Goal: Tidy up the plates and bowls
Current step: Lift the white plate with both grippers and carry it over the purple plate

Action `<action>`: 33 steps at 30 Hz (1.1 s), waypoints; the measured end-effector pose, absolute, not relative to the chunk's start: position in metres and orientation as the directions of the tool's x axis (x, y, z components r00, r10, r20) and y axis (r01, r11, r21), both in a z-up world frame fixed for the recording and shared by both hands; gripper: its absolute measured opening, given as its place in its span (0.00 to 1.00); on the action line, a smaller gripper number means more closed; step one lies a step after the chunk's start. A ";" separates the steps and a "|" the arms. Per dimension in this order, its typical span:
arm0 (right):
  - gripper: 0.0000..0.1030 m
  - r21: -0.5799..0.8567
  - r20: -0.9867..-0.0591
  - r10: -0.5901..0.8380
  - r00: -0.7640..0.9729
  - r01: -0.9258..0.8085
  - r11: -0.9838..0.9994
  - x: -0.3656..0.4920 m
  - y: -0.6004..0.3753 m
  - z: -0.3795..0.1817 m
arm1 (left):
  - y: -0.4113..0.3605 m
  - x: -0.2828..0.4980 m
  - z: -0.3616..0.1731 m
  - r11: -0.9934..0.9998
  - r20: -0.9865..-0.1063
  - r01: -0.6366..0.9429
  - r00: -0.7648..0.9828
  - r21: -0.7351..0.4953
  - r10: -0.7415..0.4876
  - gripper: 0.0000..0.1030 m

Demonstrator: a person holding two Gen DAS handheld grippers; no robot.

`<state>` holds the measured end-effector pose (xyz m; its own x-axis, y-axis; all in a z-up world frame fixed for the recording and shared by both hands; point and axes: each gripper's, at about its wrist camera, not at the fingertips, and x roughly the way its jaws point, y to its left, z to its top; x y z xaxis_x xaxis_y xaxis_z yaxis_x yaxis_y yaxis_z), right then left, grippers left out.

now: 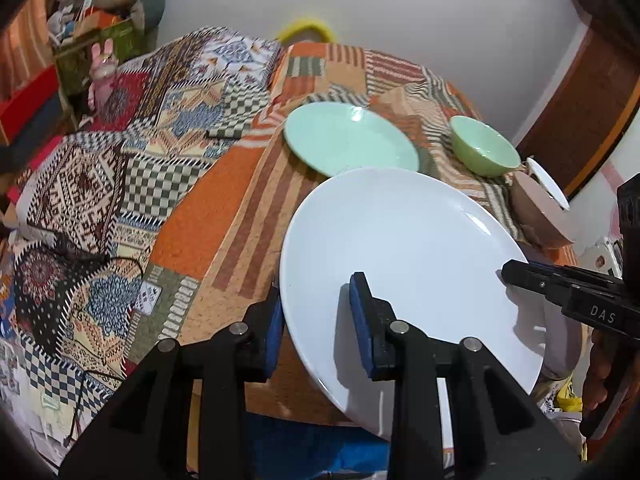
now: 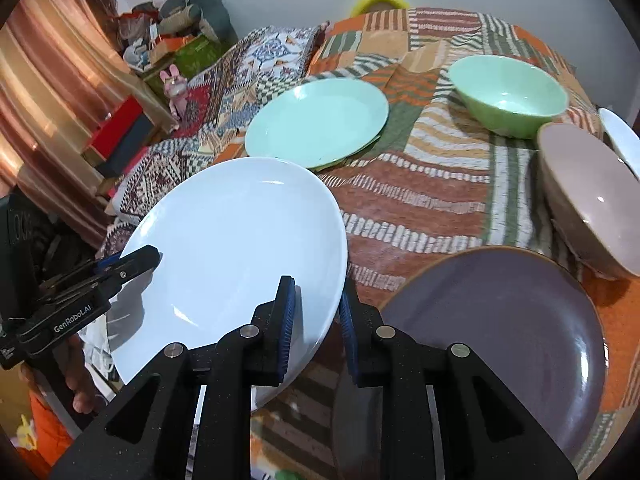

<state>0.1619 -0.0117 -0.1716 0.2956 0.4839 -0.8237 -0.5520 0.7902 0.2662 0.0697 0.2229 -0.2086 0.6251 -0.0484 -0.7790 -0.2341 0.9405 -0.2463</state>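
Two grippers are holding one white plate (image 1: 404,264), tilted above the patterned cloth (image 1: 224,200). From the left wrist, the left gripper (image 1: 316,312) is straddling the plate's near rim, one blue pad below the edge and one on the upper face, jaws closed on it. The right gripper (image 1: 516,274) is reaching in from the plate's right and pinching its rim; its body is cut off by the frame. Beyond the white plate, a green plate (image 1: 348,138) and a green bowl (image 1: 484,146) are lying on the cloth. A pinkish bowl (image 1: 536,216) is partly hidden behind the plate's rim.

From the right wrist, the right gripper (image 2: 316,320) is clamping the white plate's (image 2: 236,248) right edge, and the left gripper (image 2: 132,262) is biting its left rim. Right of the white plate, a purple plate (image 2: 500,328) is lying flat, its near edge hidden by the gripper. A pinkish bowl (image 2: 588,196) is leaning beyond it, with a white dish (image 2: 620,140) cut off at the frame's edge.
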 end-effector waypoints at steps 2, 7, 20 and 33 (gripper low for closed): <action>0.20 0.271 -0.812 0.492 0.312 -0.545 0.794 0.160 -0.021 -0.165 | 0.216 0.071 -0.201 0.945 -0.772 -0.219 0.633 -0.244 -0.052 0.31; 0.20 0.281 -0.792 0.503 0.346 -0.524 0.804 0.156 -0.042 -0.153 | 0.194 0.073 -0.188 0.956 -0.757 -0.177 0.650 -0.232 -0.064 0.31; 0.20 0.317 -0.769 0.501 0.398 -0.443 0.839 0.145 -0.116 -0.148 | 0.128 0.088 -0.185 0.969 -0.776 -0.084 0.617 -0.231 -0.131 0.31; 0.20 0.372 -0.777 0.487 0.400 -0.332 0.867 0.143 -0.176 -0.168 | 0.069 0.121 -0.210 0.975 -0.836 0.001 0.515 -0.220 -0.189 0.32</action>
